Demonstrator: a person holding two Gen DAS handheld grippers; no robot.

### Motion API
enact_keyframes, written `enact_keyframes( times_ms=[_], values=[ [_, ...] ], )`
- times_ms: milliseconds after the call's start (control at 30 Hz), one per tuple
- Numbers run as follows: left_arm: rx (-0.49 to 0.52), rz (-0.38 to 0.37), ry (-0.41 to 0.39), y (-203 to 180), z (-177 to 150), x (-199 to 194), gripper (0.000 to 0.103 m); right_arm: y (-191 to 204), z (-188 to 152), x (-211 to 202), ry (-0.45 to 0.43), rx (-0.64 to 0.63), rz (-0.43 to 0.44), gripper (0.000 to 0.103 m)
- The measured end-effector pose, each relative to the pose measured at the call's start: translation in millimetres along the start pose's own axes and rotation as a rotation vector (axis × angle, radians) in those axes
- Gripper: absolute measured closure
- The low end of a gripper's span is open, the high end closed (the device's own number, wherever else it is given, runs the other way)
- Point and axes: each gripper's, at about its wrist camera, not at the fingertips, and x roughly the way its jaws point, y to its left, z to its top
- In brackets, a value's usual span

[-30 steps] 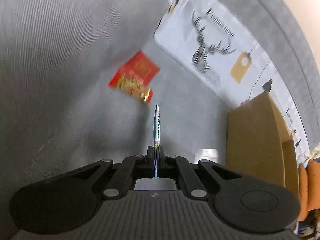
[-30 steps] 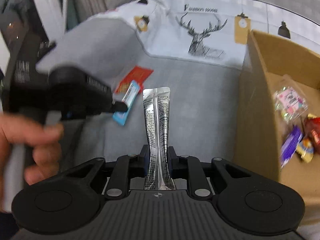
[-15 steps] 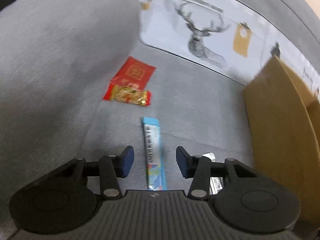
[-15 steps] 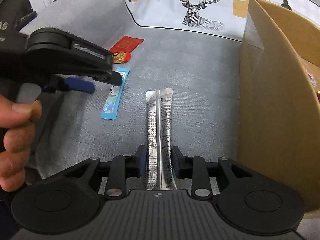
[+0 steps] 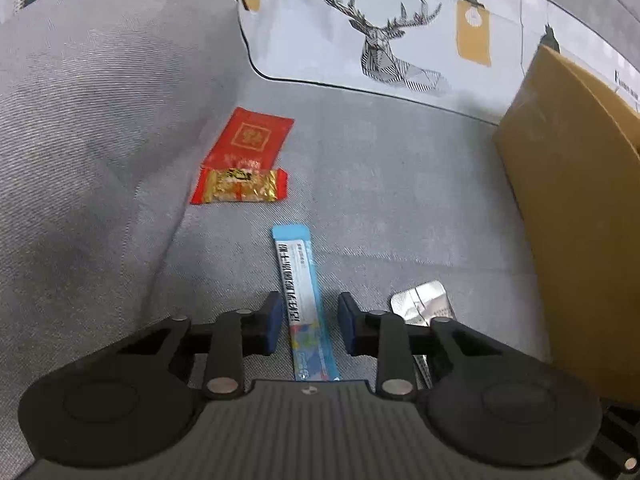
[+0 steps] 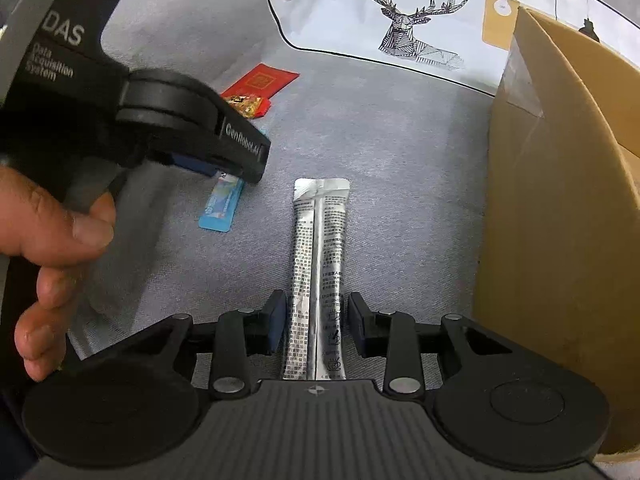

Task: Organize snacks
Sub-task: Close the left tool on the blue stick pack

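Note:
A blue stick packet (image 5: 301, 292) lies flat on the grey sofa seat between the spread fingers of my left gripper (image 5: 307, 322), which is open. A silver stick packet (image 6: 320, 264) lies flat between the spread fingers of my right gripper (image 6: 317, 326), also open. In the right wrist view the left gripper (image 6: 224, 160) hovers over the blue packet (image 6: 222, 206). The silver packet's end shows in the left wrist view (image 5: 424, 304). A red-and-gold candy (image 5: 240, 186) and a red envelope-like packet (image 5: 250, 138) lie further back.
A cardboard box (image 6: 560, 200) stands at the right, its wall close to the silver packet; it also shows in the left wrist view (image 5: 580, 200). A white deer-print cushion (image 5: 400, 32) lies behind. The sofa armrest (image 5: 80, 120) rises on the left.
Both grippers have lowered their packets onto the seat and opened. The blue packet went from held on edge to lying flat; the silver one was let go.

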Motion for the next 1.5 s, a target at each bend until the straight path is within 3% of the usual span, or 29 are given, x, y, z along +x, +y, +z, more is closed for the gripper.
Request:
enact_keyframes(
  times_ms=[167, 300, 467, 700, 1033, 1500],
  values=[
    [0.026, 0.019, -0.006, -3, -1, 0, 0.083, 3, -2, 1, -0.011, -0.018, -0.008, 0.067],
    [0.001, 0.026, -0.029, 0, 0, -5, 0.084, 5, -5, -1, -0.032, -0.035, -0.021, 0.075],
    [-0.004, 0.021, -0.026, 1, 0, -6, 0.084, -1, -1, -13, -0.098, -0.007, -0.038, 0.076],
    [0.012, 0.024, 0.011, -1, -1, 2, 0.082, -4, -2, 0, -0.025, -0.009, -0.046, 0.071],
    [0.01, 0.029, -0.009, 1, 0, 0, 0.084, -3, -1, 0, -0.037, -0.013, -0.052, 0.074],
    [-0.06, 0.016, -0.14, 7, 9, -25, 0.084, -6, 3, -40, -0.264, 0.013, -0.036, 0.075]
  ],
)
